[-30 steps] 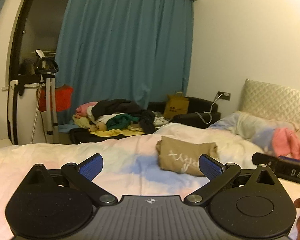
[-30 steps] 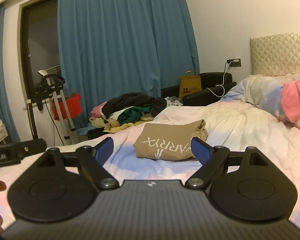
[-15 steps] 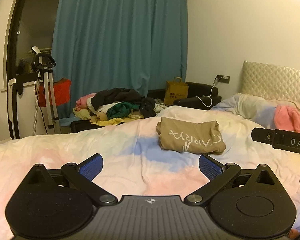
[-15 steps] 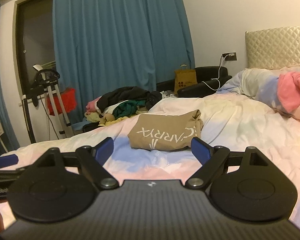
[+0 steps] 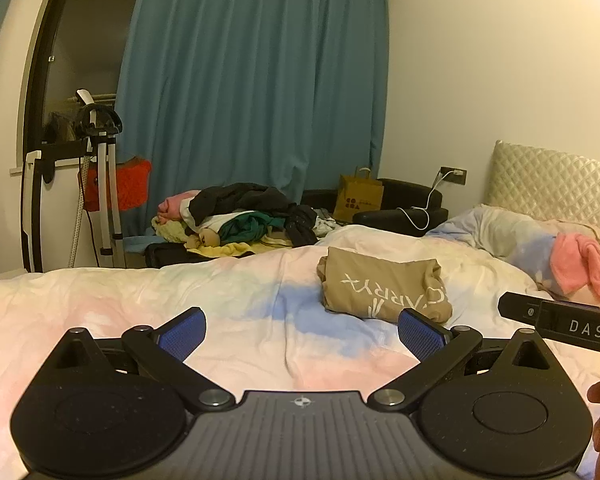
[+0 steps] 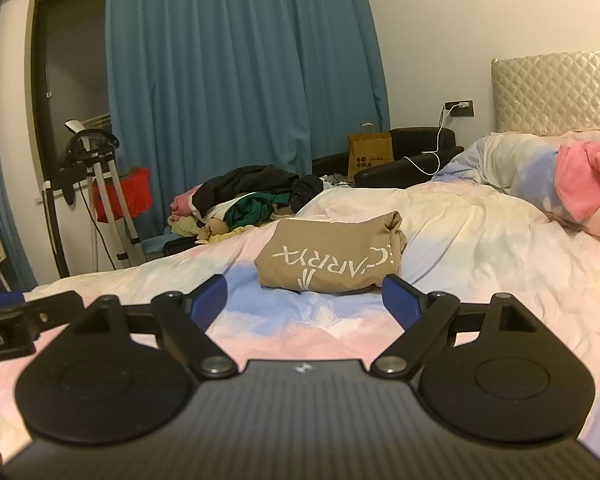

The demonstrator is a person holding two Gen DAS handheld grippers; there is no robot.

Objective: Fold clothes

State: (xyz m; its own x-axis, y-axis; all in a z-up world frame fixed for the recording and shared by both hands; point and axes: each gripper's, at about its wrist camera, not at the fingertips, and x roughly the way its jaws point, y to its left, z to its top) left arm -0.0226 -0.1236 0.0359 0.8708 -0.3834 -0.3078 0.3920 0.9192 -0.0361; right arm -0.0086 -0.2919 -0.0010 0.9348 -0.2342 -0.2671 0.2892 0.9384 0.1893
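Note:
A folded tan garment with white lettering lies flat on the pastel bedspread, also seen as the tan garment in the right wrist view. My left gripper hovers open above the bed, short of the garment, nothing between its blue pads. My right gripper is open too, just in front of the garment, its blue pads empty. The right gripper's black side shows at the right edge of the left wrist view.
A heap of unfolded clothes lies beyond the bed's far edge, before the blue curtain. A pink cloth rests on the pillows by the headboard. A tripod and paper bag stand behind.
Both views have risen and tilted slightly, so the folded garment now sits higher and fuller in view. The garment itself has not moved, and both grippers stay open.

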